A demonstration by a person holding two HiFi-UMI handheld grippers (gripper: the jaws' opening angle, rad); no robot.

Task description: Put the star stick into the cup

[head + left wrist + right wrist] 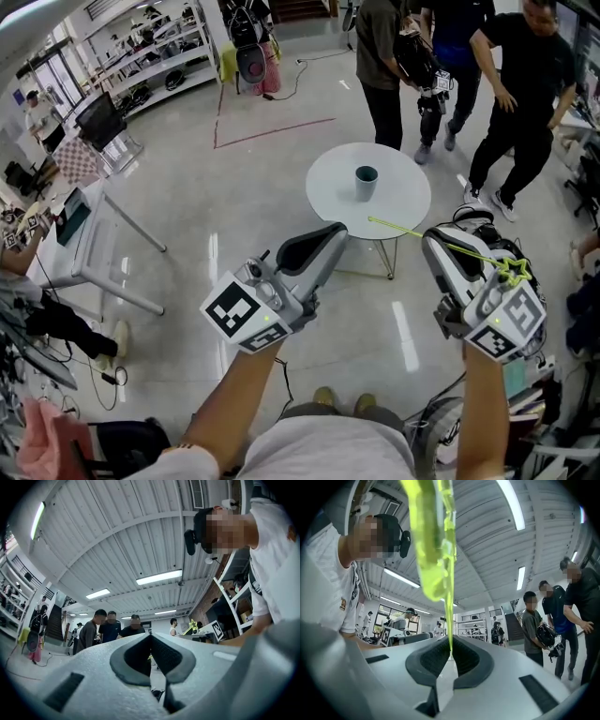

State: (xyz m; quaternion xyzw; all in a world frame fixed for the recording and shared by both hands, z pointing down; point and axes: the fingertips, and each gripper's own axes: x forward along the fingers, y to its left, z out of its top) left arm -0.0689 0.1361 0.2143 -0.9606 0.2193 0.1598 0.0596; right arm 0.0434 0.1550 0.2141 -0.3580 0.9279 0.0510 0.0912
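Your left gripper [151,639] is tilted up toward the ceiling lights [159,577], its jaws pressed together. Three people [111,629] stand beyond it.

Bright, even light from ceiling tubes [159,577] above the left gripper [326,239]. Floor [187,187] has pale glare streaks below both grippers. Shadows soft. Gripper views: heavy fisheye, black corners. Stick [433,536] just above right gripper [451,655] is blurred, blown out.
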